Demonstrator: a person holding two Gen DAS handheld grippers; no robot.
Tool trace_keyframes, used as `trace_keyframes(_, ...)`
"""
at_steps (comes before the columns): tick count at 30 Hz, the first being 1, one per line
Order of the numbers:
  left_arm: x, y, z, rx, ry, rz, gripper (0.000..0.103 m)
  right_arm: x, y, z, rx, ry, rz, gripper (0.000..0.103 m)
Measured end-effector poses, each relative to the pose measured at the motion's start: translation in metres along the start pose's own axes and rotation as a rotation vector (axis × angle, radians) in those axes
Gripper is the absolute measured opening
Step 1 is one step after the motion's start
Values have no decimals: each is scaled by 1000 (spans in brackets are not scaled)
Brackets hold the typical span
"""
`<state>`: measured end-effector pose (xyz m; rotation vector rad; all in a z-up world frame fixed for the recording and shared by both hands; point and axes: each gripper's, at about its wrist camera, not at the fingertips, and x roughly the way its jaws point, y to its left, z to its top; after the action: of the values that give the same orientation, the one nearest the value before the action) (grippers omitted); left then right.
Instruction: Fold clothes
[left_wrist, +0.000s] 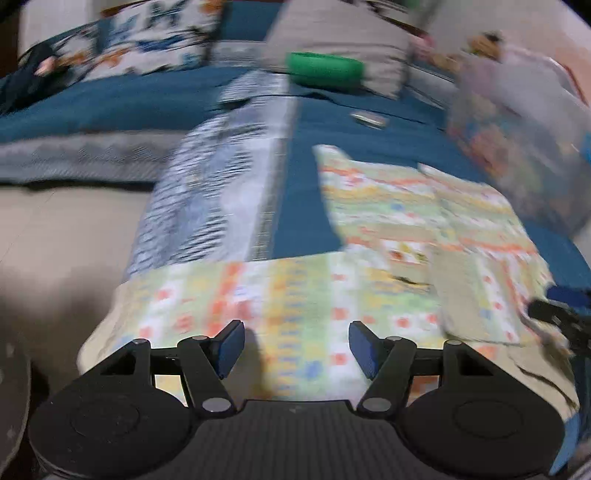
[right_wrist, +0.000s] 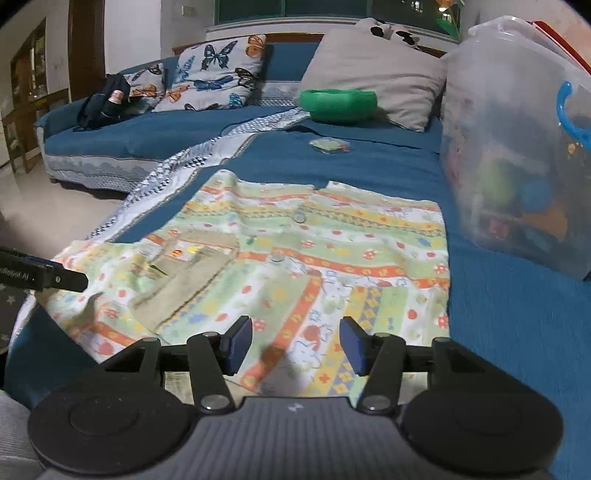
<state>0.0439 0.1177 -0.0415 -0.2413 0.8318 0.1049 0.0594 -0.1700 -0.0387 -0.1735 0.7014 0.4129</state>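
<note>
1. A small patterned cotton shirt (right_wrist: 303, 258), striped in green, orange and yellow with buttons down its front, is lying spread flat on the blue-covered sofa seat (right_wrist: 498, 314), front side up, apparently laid out so that its edges can be reached for folding.
2. The right gripper (right_wrist: 295, 345) is hovering low over the shirt's near hem with its blue pads (right_wrist: 240, 345) spread wide, gripping nothing; this placement looks chosen to take the hem.
3. The left gripper (left_wrist: 295, 347) is hanging over the shirt's other near edge, its fingers likewise parted and empty, though its view is blurred.
4. A clear plastic storage bin (right_wrist: 517, 155) full of toys is standing just beside the shirt's right edge, leaving little room there.
5. A green bowl-shaped cushion (right_wrist: 338, 103) and a grey pillow (right_wrist: 380, 70) are lying well behind.
</note>
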Motion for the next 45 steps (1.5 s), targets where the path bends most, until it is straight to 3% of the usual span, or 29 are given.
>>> trace_keyframes(7,-7,56,-4,-197,-6,154,67,4,7,-1,3,8,26,55)
trace_keyframes(9,-6,68,-7,-231,4,200,77,4,9,0,0,4,33,57)
trace_keyframes(14,-3,82,-12,-281,6,189,80,5,15,0,-1,1,46,57)
trace_keyframes(19,-1,85,-12,-304,-13,120,66,0,21,2,-16,-13,55,58)
trace_keyframes(26,-3,80,-12,-304,-63,43,26,-5,26,7,-37,-27,57,59)
trace_keyframes(31,-5,79,-13,-299,-78,32,20,-6,30,9,-44,-29,61,59)
trace_keyframes(34,-8,89,-18,-353,-83,11,25,-6,32,10,-49,-28,67,61)
trace_keyframes(42,-12,113,-35,-424,-97,77,72,-2,40,13,-59,-29,82,64)
trace_keyframes(45,-5,124,-39,-481,-83,50,80,-1,43,13,-62,-28,89,65)
